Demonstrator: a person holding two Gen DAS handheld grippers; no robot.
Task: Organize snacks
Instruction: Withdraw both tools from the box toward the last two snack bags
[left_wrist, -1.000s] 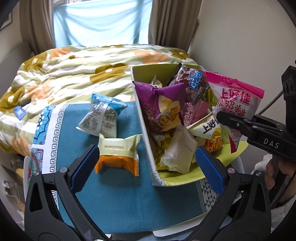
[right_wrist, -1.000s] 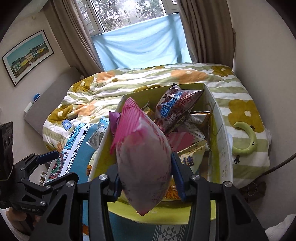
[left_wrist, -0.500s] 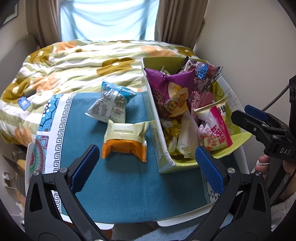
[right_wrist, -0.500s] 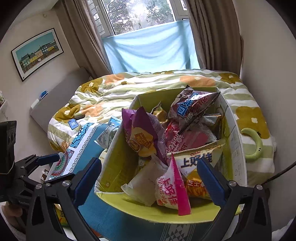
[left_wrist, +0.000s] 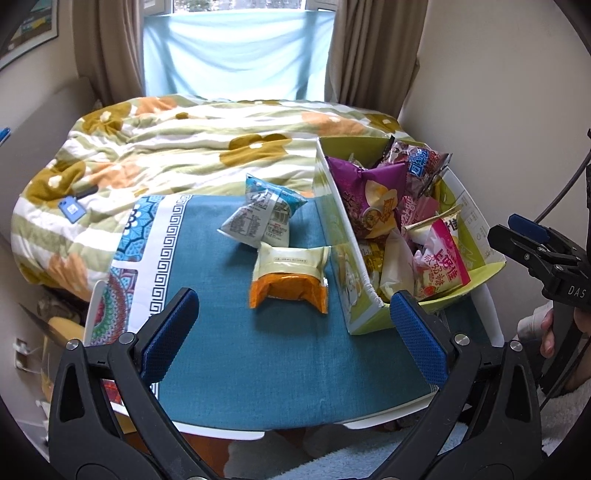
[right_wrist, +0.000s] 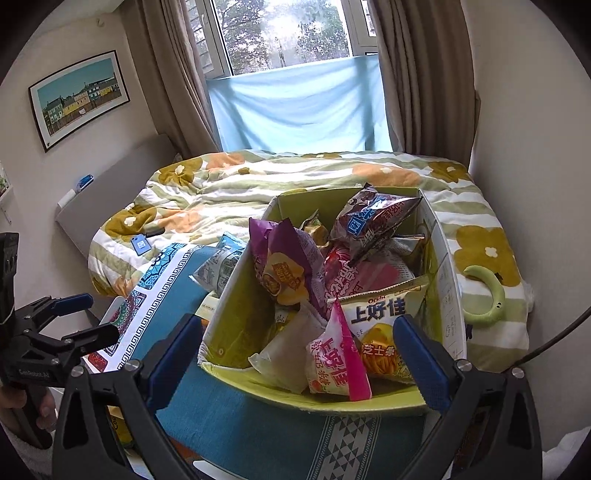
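Observation:
A yellow-green cardboard box (left_wrist: 338, 229) (right_wrist: 236, 295) stands on the right of the blue tablecloth (left_wrist: 221, 332), full of snack bags. A pink candy bag (left_wrist: 445, 267) (right_wrist: 338, 356) lies at its near end beside a purple chip bag (right_wrist: 282, 266). Two packets lie on the cloth left of the box: a cream and orange one (left_wrist: 290, 278) and a blue and white one (left_wrist: 262, 218). My left gripper (left_wrist: 295, 332) is open and empty, over the cloth in front of the orange packet. My right gripper (right_wrist: 295, 354) is open and empty, just before the box's near end.
A bed with a flowered quilt (left_wrist: 184, 147) lies behind the table. A green curved toy (right_wrist: 487, 295) lies on the quilt right of the box. The wall (left_wrist: 498, 92) is close on the right. The table's white edge (left_wrist: 221, 432) shows near me.
My right gripper opened and let the pink candy bag drop into the box, then drew back. My left gripper pulled back and up a little.

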